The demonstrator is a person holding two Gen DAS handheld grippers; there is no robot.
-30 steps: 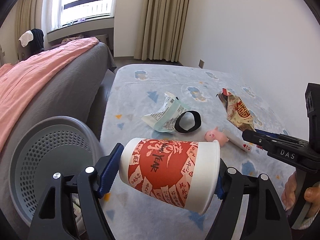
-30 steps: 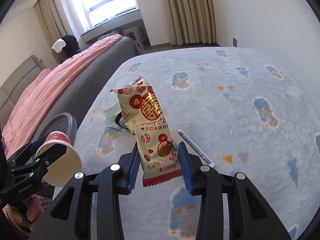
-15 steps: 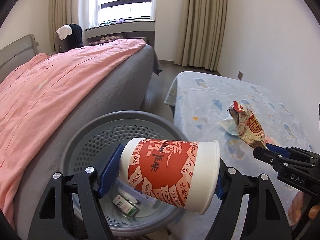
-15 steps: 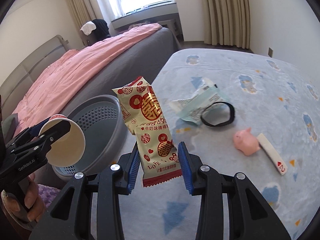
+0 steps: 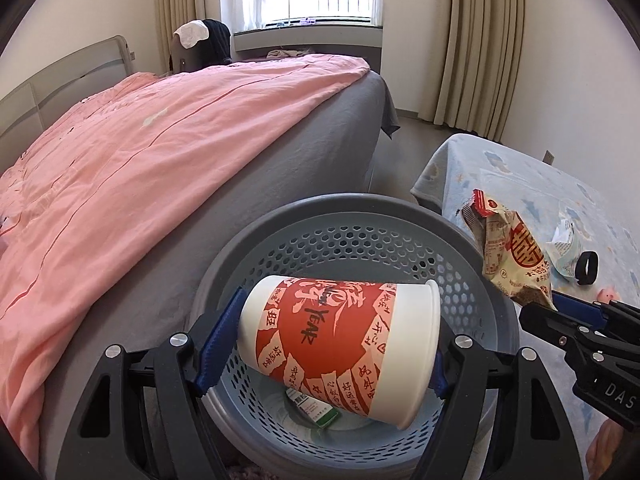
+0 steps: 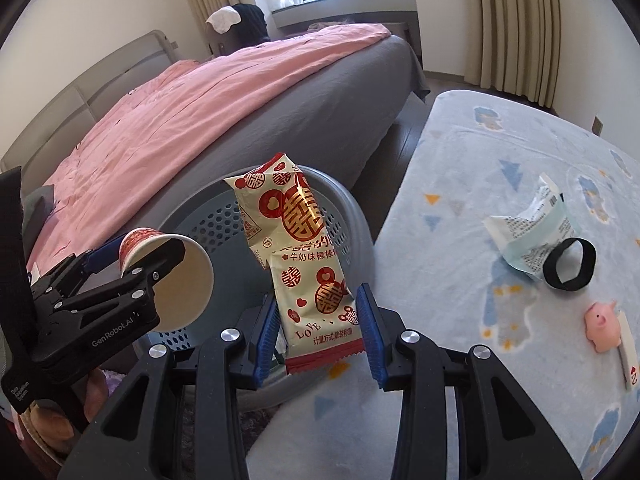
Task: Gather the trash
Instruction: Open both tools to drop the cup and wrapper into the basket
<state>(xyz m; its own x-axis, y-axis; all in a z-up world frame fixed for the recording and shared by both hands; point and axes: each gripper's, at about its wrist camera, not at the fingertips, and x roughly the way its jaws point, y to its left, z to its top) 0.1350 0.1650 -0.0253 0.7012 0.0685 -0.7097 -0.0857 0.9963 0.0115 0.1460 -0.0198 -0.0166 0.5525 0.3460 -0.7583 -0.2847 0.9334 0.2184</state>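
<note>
Your left tool (image 5: 324, 344) pinches the paper cup (image 5: 340, 340) lying sideways, lower centre, directly above the basket (image 5: 340, 216); your right tool (image 6: 318, 330) pinches the upright snack wrapper (image 6: 300, 256) beside its rim

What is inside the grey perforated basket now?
In the grey perforated plastic basket, a small green-and-white box lies on the bottom. The red-and-white paper cup above hides the rest.

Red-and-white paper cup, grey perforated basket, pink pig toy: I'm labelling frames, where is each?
Red-and-white paper cup (image 5: 336, 336): left wrist view, printed side.
Grey perforated basket (image 5: 340, 208): left wrist view, far rim.
Pink pig toy (image 6: 602, 322): right wrist view, body.
</note>
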